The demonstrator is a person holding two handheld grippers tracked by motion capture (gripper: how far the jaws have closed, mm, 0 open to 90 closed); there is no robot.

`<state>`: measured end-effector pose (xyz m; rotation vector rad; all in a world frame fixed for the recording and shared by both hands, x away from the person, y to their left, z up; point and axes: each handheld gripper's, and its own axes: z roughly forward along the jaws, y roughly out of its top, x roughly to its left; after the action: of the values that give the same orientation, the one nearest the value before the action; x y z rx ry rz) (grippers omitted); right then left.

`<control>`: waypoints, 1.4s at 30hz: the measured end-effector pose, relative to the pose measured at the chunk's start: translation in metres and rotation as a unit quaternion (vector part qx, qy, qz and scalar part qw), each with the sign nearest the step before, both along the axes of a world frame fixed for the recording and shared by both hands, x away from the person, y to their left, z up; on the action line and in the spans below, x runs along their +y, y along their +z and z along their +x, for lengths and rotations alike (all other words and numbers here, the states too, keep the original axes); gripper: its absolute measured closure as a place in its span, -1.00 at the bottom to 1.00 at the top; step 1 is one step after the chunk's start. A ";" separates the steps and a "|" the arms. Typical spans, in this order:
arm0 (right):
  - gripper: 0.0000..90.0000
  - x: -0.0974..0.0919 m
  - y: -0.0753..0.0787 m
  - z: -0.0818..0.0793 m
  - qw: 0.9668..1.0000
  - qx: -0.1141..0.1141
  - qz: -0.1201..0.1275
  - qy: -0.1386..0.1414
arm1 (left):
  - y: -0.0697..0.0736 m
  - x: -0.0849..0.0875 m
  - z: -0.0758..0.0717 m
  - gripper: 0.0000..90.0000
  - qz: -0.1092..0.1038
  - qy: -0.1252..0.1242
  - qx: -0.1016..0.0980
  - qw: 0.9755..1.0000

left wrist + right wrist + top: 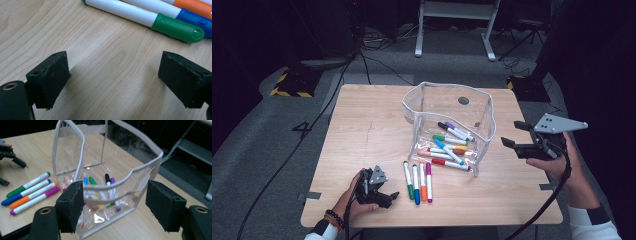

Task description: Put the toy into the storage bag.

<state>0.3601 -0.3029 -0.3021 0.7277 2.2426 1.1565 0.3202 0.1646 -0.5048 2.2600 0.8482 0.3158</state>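
High view shows a clear pouch (pixel 451 125) standing open mid-table, several markers already inside it, and four more markers (pixel 417 181) lying side by side on the wood just in front of it. The left gripper (pixel 382 192) rests low beside that row, jaws spread with nothing between them; its own view has the green marker (pixel 160 21) nearest. The right gripper (pixel 518 142) hovers off the pouch's right side, jaws wide and empty. Judging from this, the next pickup is the green marker: take it across the barrel near the middle, lift it level, and drop it through the mouth without nudging the rim (pixel 120 178).
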 end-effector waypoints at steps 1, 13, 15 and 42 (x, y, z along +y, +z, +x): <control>-0.33 -0.001 -0.007 -0.004 1.000 0.001 -0.003 -0.001 | 0.000 0.000 0.000 -0.77 0.000 0.000 0.000 1.000; -0.32 0.012 -0.093 -0.030 0.999 0.038 -0.010 0.016 | 0.000 0.000 0.000 -0.77 0.000 0.001 0.000 1.000; -0.32 0.022 -0.109 -0.033 0.998 0.051 -0.003 0.028 | 0.000 0.000 0.000 -0.77 0.000 0.000 0.000 1.000; -0.22 0.161 -0.175 -0.020 0.991 0.081 -0.021 0.108 | 0.000 0.000 0.000 -0.77 0.000 0.000 0.000 1.000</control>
<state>0.3405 -0.1423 -0.4773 0.5919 2.5248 1.1832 0.3203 0.1646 -0.5048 2.2595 0.8486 0.3157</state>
